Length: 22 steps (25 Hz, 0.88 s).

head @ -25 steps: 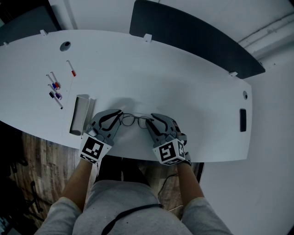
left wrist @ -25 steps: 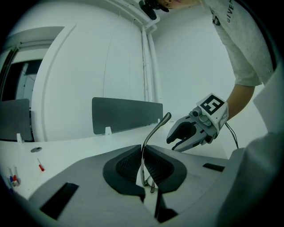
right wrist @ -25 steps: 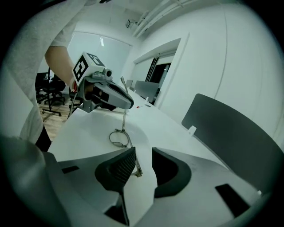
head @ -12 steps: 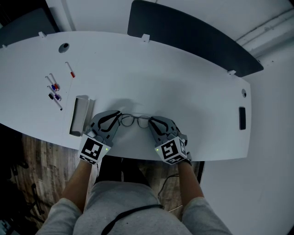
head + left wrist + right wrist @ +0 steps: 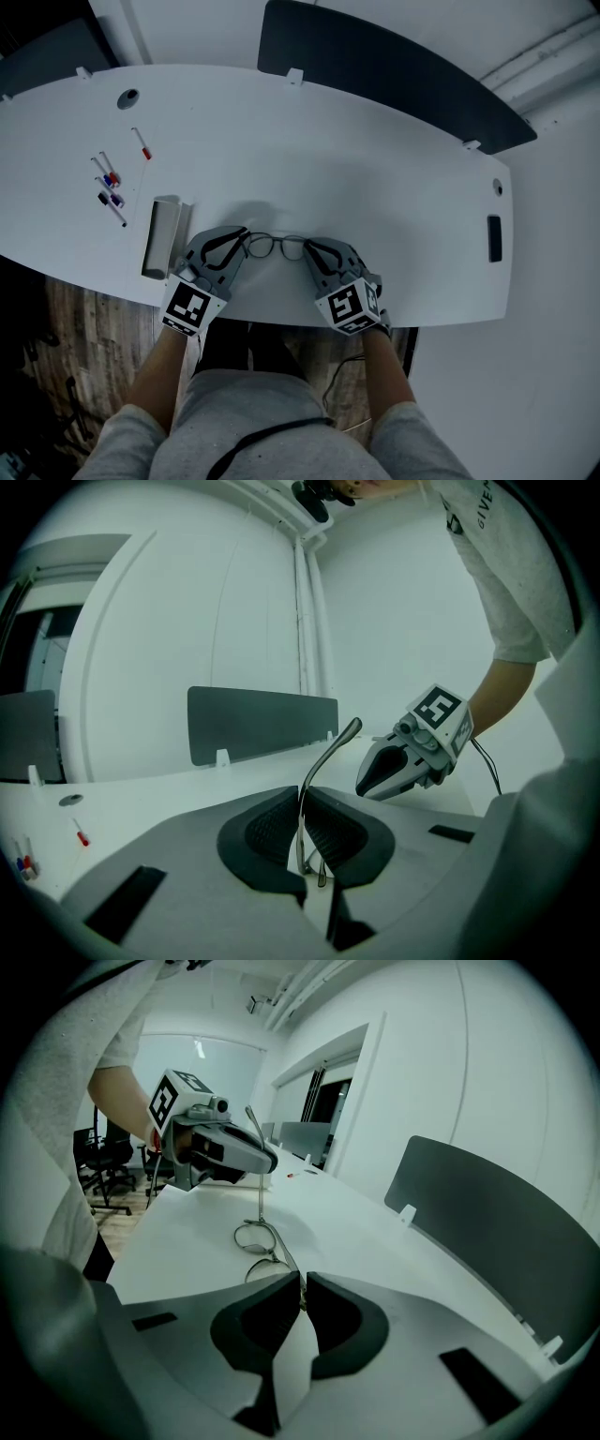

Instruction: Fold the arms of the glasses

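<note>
Thin metal-rimmed glasses (image 5: 277, 246) lie lenses-out near the front edge of the white table (image 5: 375, 178), between my two grippers. My left gripper (image 5: 242, 236) is shut on the left arm of the glasses; in the left gripper view that arm (image 5: 324, 759) rises from between the pads (image 5: 272, 829). My right gripper (image 5: 310, 249) has just been closing its jaws, and they now pinch the right end of the frame. In the right gripper view, the lenses (image 5: 255, 1238) stretch away from my right gripper (image 5: 302, 1299) toward my left gripper (image 5: 225, 1152).
A grey open case (image 5: 162, 234) lies left of my left gripper. Several markers (image 5: 111, 183) and a red-tipped pen (image 5: 144, 142) lie farther left. A dark partition (image 5: 375, 66) lines the table's far edge. A black slot (image 5: 494, 242) sits at the right.
My right gripper's jaws have closed from wide open onto the right end of the glasses. My left gripper and the glasses have kept their place.
</note>
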Available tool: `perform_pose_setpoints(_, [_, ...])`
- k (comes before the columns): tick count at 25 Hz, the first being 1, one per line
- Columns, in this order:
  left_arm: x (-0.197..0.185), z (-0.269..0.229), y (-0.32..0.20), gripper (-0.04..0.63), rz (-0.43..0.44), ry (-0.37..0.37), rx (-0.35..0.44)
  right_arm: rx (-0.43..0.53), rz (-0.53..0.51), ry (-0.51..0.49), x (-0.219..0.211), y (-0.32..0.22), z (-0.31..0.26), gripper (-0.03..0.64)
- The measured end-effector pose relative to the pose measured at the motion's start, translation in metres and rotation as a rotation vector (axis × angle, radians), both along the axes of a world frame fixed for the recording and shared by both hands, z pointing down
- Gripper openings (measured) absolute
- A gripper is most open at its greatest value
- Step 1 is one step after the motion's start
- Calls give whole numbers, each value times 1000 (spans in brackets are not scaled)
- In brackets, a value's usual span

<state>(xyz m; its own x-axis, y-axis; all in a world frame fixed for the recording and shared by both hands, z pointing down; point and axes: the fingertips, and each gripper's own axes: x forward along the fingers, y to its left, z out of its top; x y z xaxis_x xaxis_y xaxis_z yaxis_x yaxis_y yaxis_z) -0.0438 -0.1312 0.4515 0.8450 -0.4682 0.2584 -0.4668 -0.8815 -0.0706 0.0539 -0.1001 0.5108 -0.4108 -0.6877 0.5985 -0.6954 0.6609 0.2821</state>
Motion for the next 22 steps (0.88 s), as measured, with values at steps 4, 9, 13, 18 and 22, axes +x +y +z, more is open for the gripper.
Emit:
perform_pose_setpoints(4, [4,-2,-1,28,8,0,8,-4,-5,3,1,0,0,35])
perform_pose_setpoints(9, [10,-6,-1,28,33,-4,30,-2,-11,15,1,1,2,34])
perform_pose_setpoints(13, [13,-6,-3,28,38,-2,29,-2,-11,11,2,0,2,32])
perform_pose_setpoints(18, [18,-7,-5,28,46,1,24,-2,-19,10,4,-1,2,32])
perform_pose_setpoints(22, [21,-7,-7,28,62,-1,28,-3,-23,8,5,-4,2,32])
